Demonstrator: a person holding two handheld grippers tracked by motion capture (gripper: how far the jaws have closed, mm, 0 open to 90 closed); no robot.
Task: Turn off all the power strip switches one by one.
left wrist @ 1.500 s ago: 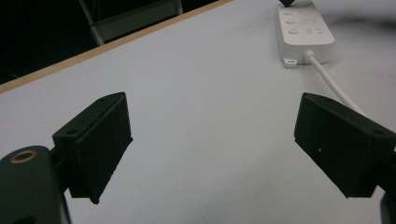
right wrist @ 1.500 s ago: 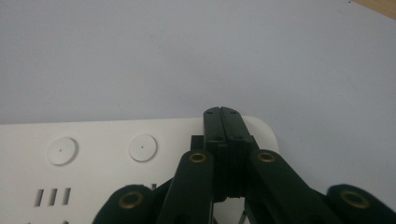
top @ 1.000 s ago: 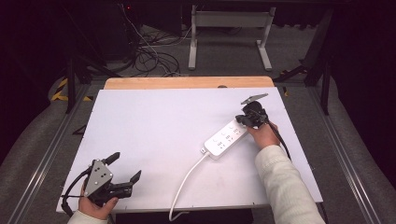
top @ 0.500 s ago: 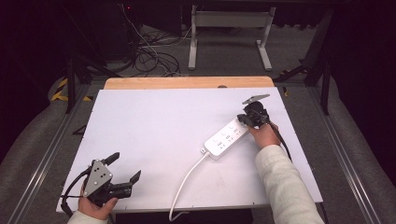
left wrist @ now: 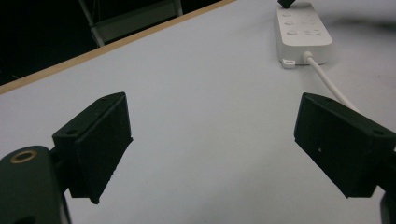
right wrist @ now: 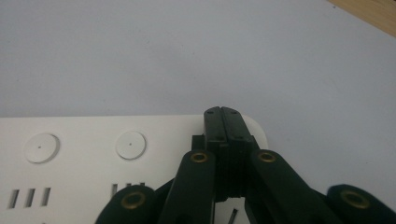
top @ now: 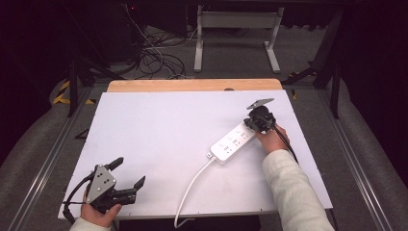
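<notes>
Nothing moved: right hand-held gripper (top: 250,121) closed over power strip's (top: 232,143) far end.

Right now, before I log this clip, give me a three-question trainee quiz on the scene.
1. True or false: the left gripper has its jaws open.
2. The right gripper is over which end of the power strip: A) the cord end, B) the end away from the cord?
3. What colour is the power strip's cord?

Key: 1. true. 2. B; jaws shut together, gripping nothing. 3. white.
</notes>
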